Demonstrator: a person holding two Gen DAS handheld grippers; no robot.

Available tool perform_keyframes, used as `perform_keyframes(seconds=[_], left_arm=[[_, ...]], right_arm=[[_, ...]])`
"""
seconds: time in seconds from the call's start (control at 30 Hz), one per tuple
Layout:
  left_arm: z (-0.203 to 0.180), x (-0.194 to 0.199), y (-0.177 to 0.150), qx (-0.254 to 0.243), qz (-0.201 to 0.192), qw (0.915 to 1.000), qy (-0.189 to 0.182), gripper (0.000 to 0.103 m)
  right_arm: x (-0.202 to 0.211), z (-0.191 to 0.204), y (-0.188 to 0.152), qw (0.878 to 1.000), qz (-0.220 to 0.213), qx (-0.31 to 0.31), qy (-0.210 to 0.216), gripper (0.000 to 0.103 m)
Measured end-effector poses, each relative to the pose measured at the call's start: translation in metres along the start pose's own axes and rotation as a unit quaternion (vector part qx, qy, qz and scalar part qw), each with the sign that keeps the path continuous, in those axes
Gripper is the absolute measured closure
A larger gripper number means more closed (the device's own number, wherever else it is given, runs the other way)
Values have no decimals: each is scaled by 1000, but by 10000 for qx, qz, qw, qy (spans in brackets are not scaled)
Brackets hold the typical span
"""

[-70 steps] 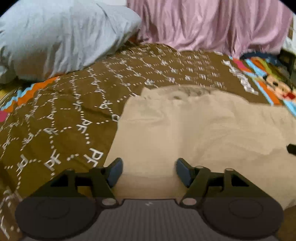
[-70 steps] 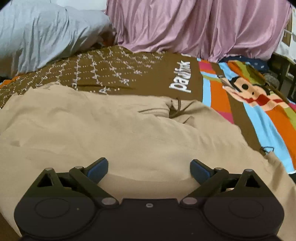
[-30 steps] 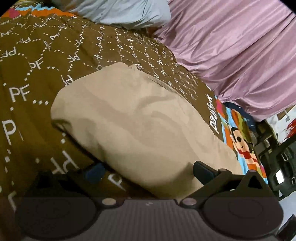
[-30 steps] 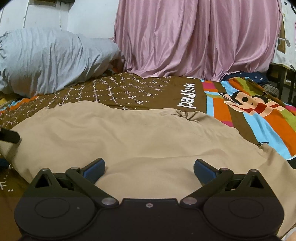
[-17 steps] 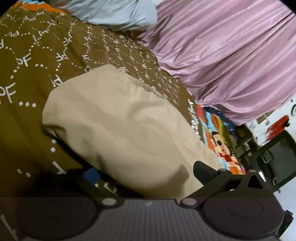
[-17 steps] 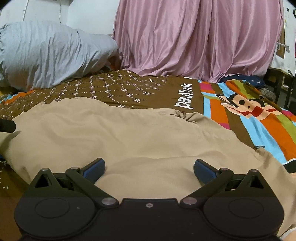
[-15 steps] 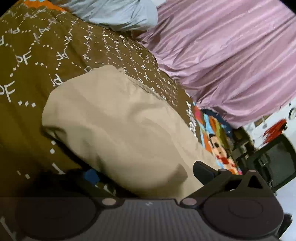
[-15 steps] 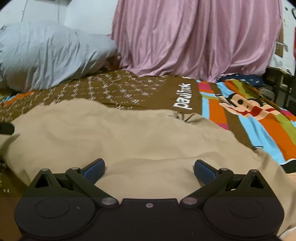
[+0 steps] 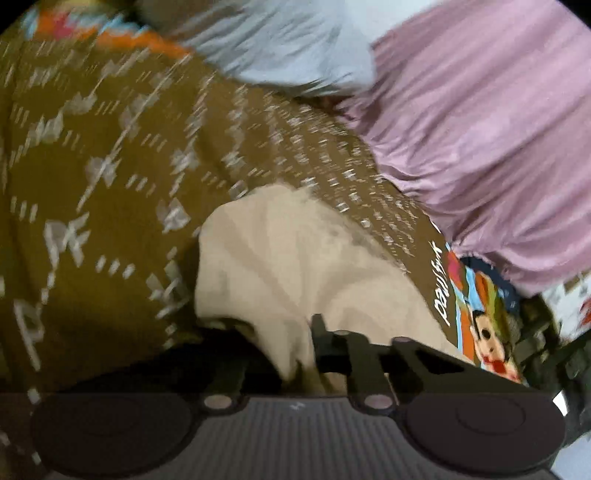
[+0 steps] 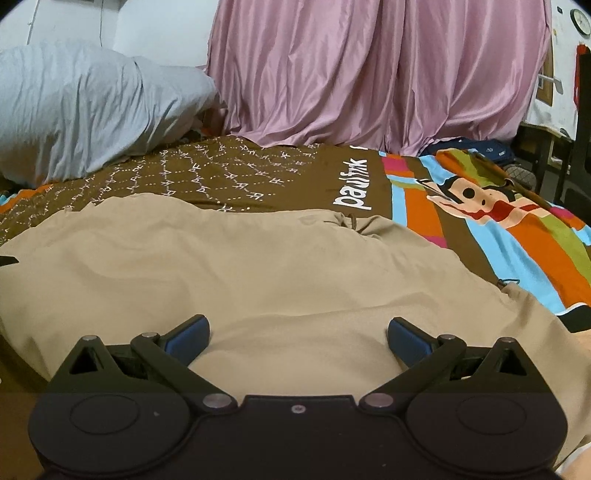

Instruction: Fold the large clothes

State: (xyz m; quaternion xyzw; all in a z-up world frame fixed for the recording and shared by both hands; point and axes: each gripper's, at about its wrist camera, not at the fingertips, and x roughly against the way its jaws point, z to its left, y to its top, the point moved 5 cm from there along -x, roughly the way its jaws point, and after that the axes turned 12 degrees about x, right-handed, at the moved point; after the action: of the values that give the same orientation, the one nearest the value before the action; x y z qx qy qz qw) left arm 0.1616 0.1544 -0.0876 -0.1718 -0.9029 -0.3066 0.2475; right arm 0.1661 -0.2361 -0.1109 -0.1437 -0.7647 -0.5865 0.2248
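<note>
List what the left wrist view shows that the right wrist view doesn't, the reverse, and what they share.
Left wrist view only: the left tool, its jaws closing on a bunched corner of the tan garment.

Right wrist view only: the right tool, jaws wide apart over the garment, pressing nothing; the garment's drawstring; a wall clock.

Both: the tan garment on the brown patterned bedspread, the grey pillow, the pink curtain, and the cartoon monkey print.
</note>
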Motion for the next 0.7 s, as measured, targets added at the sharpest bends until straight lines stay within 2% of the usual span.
perform_keyframes(seconds=[0.07, 0.13, 0.23, 0.3, 0.37, 0.4, 0.43, 0.5, 0.53, 0.57, 0.63, 0.7], left_arm=[[-30, 10, -1, -711, -216, 9971, 149, 99], [-65, 23, -7, -1365, -425, 9897, 2, 100], [-124, 39, -19, -2337, -626, 9698, -295, 101], [-165, 44, -30, -2934, -533, 9528, -575, 101], [-207, 51, -50, -3745, -384, 9230, -794, 101], [-228, 51, -65, -4221, -314, 9018, -868, 100], [-244, 54, -79, -4574, -248, 8840, -930, 100], [-273, 52, -107, -5066, -8, 8551, -1104, 101], [-282, 48, -120, -5166, 136, 8481, -1169, 101], [-291, 45, -129, -5192, 286, 8455, -1218, 101], [-304, 33, -146, -5144, 580, 8457, -1298, 101], [-311, 25, -164, -5123, 797, 8444, -1347, 101]], right_arm=[[1, -1, -1, 10000, -13, -6, -9, 1], [1, -2, -1, 10000, -17, -75, -5, 1], [1, -9, -3, 9995, -29, -317, 49, 1], [3, -12, -5, 9987, -58, -493, 103, 1], [2, -14, -6, 9981, -53, -594, 180, 6], [1, -14, -6, 9979, -38, -601, 225, 6], [1, -15, -6, 9976, -19, -631, 272, 6], [-1, -19, -8, 9961, 3, -786, 399, 6], [-1, -21, -9, 9950, -4, -882, 465, 7], [1, -23, -10, 9941, -55, -968, 492, 9], [19, -34, -12, 9894, -283, -1313, 545, 23], [44, -51, -17, 9821, -255, -1727, 709, 23]])
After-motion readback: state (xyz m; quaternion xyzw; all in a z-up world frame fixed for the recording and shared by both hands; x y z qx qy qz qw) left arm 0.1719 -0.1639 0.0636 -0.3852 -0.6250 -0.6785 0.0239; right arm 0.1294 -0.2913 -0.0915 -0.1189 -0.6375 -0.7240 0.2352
